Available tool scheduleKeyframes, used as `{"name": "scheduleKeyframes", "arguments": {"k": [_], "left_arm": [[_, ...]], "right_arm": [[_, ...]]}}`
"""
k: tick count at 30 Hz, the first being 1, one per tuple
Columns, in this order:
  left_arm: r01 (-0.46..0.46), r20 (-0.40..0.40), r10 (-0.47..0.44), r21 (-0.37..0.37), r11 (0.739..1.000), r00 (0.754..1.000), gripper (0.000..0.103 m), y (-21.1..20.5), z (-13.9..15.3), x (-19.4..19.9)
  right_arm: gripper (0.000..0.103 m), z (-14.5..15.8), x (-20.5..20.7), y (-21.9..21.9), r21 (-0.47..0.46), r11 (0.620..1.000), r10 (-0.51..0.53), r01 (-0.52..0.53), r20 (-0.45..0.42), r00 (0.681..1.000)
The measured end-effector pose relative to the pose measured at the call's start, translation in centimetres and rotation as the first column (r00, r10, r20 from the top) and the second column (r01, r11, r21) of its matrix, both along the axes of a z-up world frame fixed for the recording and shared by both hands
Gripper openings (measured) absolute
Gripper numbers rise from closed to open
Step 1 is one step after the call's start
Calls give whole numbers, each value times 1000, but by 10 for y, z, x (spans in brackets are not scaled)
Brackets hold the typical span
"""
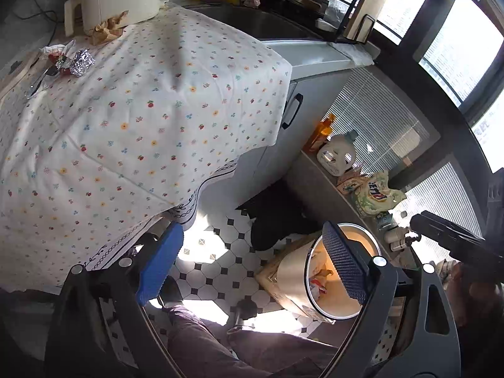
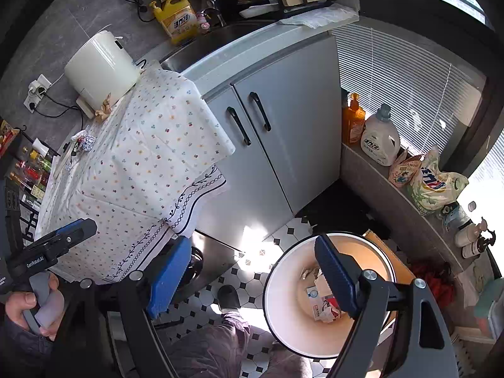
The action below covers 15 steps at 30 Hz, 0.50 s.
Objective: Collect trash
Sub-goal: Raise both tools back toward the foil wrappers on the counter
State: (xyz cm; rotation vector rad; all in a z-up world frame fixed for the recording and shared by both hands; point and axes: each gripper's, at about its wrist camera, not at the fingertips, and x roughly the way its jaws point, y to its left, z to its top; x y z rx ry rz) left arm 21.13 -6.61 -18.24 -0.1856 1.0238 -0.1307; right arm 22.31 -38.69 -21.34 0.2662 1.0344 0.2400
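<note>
Left wrist view: a kitchen corner, floral cloth draped over the tabletop (image 1: 141, 110). Far back sit a foil ball (image 1: 82, 62), a torn wrapper (image 1: 56, 58) and crumpled brown paper (image 1: 105, 30) — light, crushable stuff, I'd say; pinch each across its bulk. The left claw (image 1: 252, 271) is spread wide, holding nothing, above the floor beside the bin (image 1: 315, 277).

Right wrist view: tiled floor, grey cabinets. The right claw (image 2: 249, 275) gapes empty over the bin (image 2: 283, 283), scraps already inside.
</note>
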Motion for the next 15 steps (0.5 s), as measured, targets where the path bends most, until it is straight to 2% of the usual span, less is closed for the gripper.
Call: {"name": "scheduleKeyframes", "arguments": {"k": [6, 15], "left_arm": [[-191, 55, 191, 0, 982, 980, 93, 65, 23, -33], [-394, 116, 391, 3, 919, 913, 96, 133, 46, -85]], "right_arm": [[86, 15, 22, 72, 5, 984, 178, -178, 33, 984], [91, 34, 29, 169, -3, 920, 390, -391, 75, 918]]}}
